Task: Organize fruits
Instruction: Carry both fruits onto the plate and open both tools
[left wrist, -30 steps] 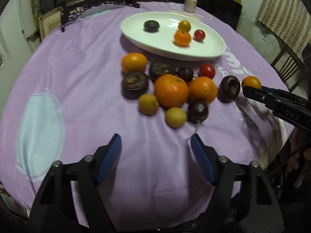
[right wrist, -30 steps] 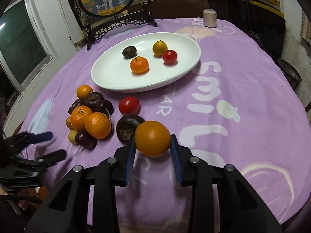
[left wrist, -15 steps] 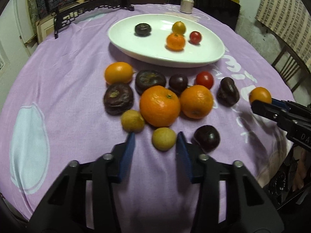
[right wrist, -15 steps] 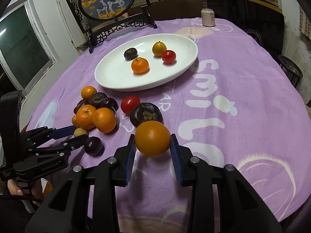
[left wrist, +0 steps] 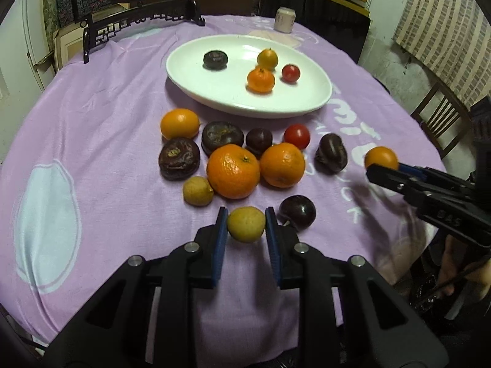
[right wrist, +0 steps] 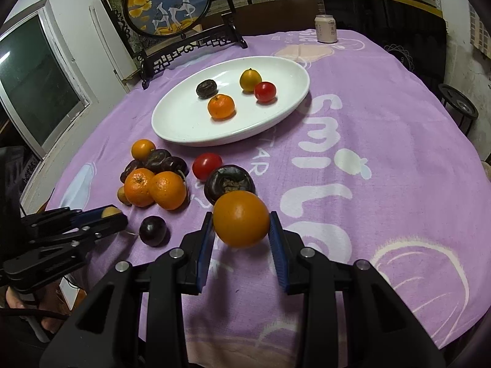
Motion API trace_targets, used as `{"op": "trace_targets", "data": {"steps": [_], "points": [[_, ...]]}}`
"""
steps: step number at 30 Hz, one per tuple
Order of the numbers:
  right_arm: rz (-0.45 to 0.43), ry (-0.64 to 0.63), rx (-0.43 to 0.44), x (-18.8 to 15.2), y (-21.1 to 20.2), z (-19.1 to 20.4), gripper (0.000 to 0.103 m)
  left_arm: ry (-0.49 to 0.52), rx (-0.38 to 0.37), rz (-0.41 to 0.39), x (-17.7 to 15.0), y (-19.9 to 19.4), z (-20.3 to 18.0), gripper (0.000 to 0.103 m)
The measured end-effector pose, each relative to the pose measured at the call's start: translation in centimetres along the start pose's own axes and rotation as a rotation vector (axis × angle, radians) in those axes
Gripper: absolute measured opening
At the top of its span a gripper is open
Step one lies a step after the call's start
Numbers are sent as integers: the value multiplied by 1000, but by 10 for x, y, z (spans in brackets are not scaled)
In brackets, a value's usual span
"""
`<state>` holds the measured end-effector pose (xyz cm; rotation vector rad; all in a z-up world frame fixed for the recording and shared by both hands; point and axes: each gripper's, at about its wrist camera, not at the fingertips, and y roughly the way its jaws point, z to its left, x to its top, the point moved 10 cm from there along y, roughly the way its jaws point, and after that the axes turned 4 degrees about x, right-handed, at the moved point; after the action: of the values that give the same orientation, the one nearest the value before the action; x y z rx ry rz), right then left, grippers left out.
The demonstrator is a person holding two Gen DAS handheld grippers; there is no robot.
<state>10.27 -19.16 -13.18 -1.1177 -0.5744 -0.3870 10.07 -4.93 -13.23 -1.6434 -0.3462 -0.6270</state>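
My left gripper (left wrist: 246, 224) is shut on a small yellow-brown fruit (left wrist: 246, 224), just above the purple cloth at the near edge of the fruit pile. My right gripper (right wrist: 241, 228) is shut on an orange (right wrist: 241, 218) and holds it above the cloth; it also shows in the left wrist view (left wrist: 381, 158). The pile holds two big oranges (left wrist: 233, 171), dark plums (left wrist: 297, 211), a red tomato (left wrist: 296, 135) and another yellow fruit (left wrist: 198, 190). The white oval plate (left wrist: 294, 104) behind it holds a dark fruit, a small orange, a yellow fruit and a tomato.
A framed deer screen on a black stand (right wrist: 172, 9) and a drink can (right wrist: 326, 28) stand at the table's far side. A wooden chair (left wrist: 442, 119) stands at the right. The round table's edge runs close in front of both grippers.
My left gripper moved forward to the pile and closed on the small yellow-brown fruit. My right gripper kept its orange and lifted it slightly.
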Motion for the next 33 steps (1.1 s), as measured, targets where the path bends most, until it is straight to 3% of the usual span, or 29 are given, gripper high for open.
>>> {"op": "trace_targets", "data": {"steps": [10,17,19,26,33], "points": [[-21,-17,12,11,-2,10,35,5,-19,-32,20,-9,5,25],[-18,-58,2,52,12,14,35,19,2,-74,76,-5,21,25],[-28,-74,-10,75,20,13,35,2,34,-41,104,13,33,25],[24,-104,-39,134,80,11,35,-45,30,36,183,80,42,25],[72,-92,-59,144,118,2,35,-52,16,85,196,119,36,25]]}}
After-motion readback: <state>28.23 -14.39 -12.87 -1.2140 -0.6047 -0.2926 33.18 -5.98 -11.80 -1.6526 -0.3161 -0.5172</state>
